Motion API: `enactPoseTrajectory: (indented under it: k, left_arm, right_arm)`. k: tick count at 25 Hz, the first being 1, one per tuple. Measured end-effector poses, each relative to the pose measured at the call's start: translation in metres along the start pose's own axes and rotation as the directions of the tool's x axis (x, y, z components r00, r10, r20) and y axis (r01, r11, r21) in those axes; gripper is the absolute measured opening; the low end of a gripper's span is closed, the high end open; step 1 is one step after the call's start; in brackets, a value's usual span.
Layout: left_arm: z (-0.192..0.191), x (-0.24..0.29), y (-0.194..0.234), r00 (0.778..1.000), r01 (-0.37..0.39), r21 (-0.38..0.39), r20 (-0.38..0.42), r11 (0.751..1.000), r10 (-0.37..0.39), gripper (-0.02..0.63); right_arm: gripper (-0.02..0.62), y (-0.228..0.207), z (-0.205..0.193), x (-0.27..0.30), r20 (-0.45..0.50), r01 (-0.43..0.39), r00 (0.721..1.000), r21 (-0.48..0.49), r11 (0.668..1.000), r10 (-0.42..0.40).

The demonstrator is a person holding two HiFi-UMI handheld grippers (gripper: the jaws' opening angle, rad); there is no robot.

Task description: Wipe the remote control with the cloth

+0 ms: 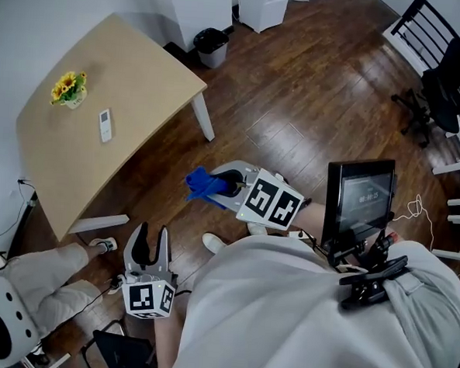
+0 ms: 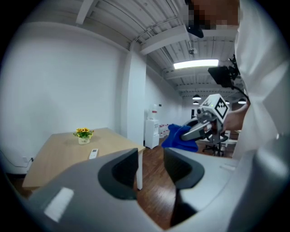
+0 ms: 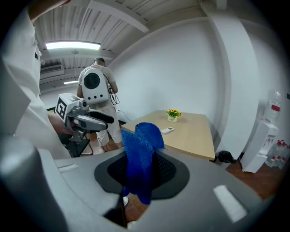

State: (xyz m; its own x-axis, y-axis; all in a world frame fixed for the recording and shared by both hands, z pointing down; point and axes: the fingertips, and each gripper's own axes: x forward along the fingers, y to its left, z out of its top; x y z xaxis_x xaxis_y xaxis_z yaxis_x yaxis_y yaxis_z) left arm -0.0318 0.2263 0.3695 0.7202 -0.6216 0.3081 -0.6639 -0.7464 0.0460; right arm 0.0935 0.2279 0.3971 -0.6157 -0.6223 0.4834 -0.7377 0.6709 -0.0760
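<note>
the remote control [image 1: 105, 124] lies flat and face up on the pale wooden table [image 1: 151, 69], near a small pot of yellow flowers [image 1: 69, 89] but apart from it, with bare tabletop all round it. i judge it not yet wiped, since nothing touches it. the blue cloth [image 1: 205, 184] is nowhere near it. my right gripper [image 1: 228, 188] pinches the cloth between its pads, a fold standing up above the jaws and a longer tail drooping below. i take that as a grip chosen to leave loose fabric free to drag across the remote's face. my left gripper [image 1: 150, 246] carries nothing, its jaws drawn in with only a narrow slit of dark floor showing between the pads. i read it as kept free to steady the remote once the wiping starts. both grippers hang over the wooden floor, well apart from the table. in the head view the remote sits up and to the left of them, across a strip of floor. from the right gripper view it shows past the top of the cloth, a little to the right. from the left gripper view it lies ahead and left of the jaws. a second person [image 1: 49, 285] stands just beside the table's near end.
</note>
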Motion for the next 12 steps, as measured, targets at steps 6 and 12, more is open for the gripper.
enactPoseTrajectory:
  k: [6, 12]
  left_arm:
    - [-0.01, -0.002, -0.013, 1.0, -0.008, 0.0, -0.027, 1.0, 0.008, 0.198]
    - [-0.01, -0.004, -0.017, 0.999, -0.027, -0.005, -0.028, 1.0, 0.026, 0.198]
  right_arm:
    - [0.089, -0.003, -0.005, -0.011, 0.018, -0.006, 1.0, 0.001, 1.0, 0.006]
    - [0.089, 0.001, -0.004, -0.014, 0.024, -0.027, 0.999, -0.011, 1.0, 0.027]
